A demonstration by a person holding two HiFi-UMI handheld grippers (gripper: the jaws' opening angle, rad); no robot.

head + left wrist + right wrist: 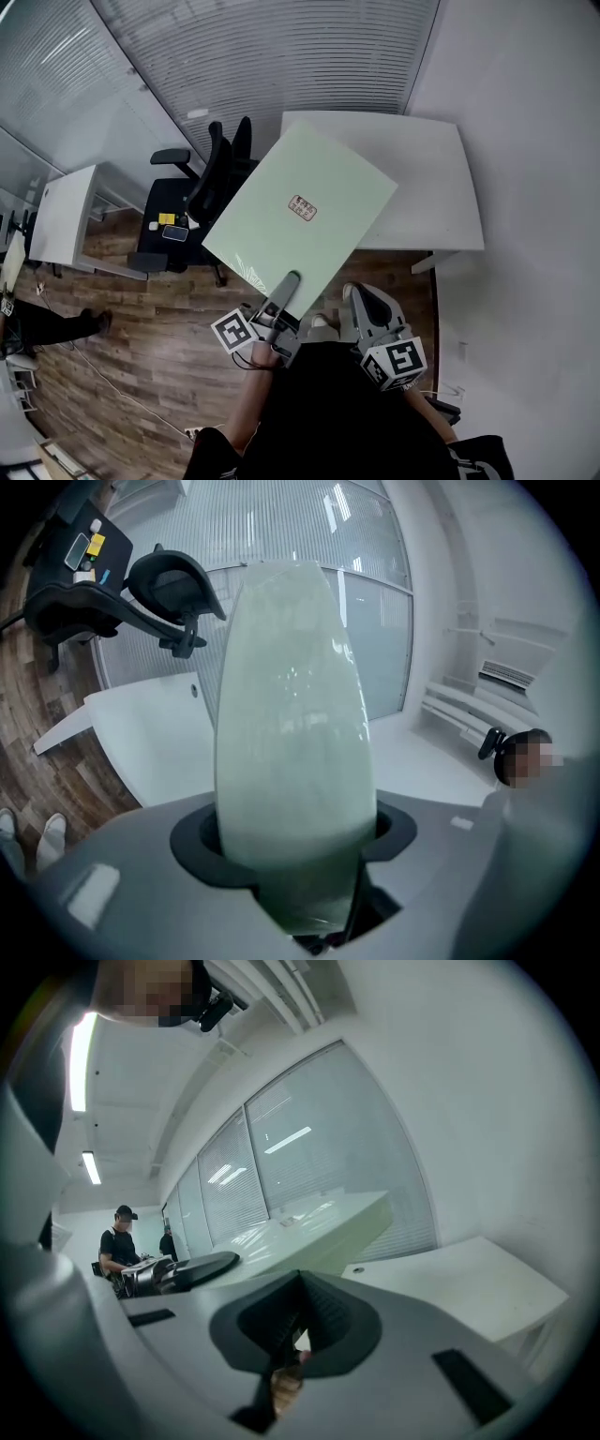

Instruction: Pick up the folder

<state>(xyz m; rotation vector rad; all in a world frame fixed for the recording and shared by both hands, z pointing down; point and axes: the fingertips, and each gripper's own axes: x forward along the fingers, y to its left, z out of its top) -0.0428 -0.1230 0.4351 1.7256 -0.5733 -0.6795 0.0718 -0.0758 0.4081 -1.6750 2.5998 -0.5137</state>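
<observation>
A large pale green folder [323, 234] with a small label hangs flat in the air above the near left corner of the white desk [427, 178]. My left gripper [291, 281] is shut on the folder's near edge; in the left gripper view the folder [291, 714] runs out from between the jaws of the left gripper [298, 860] and fills the middle. My right gripper [352, 294] sits to the right, just below the folder's near edge, not touching it, jaws together with nothing between them. In the right gripper view the folder [323, 1218] shows as a pale slab beyond the right gripper [292, 1327].
A black office chair [202, 187] stands left of the desk on the wood floor [141, 356]. Another white desk [61, 216] is at the far left. A wall [534, 234] runs along the right. Two people [117, 1241] stand far off by the glass partitions.
</observation>
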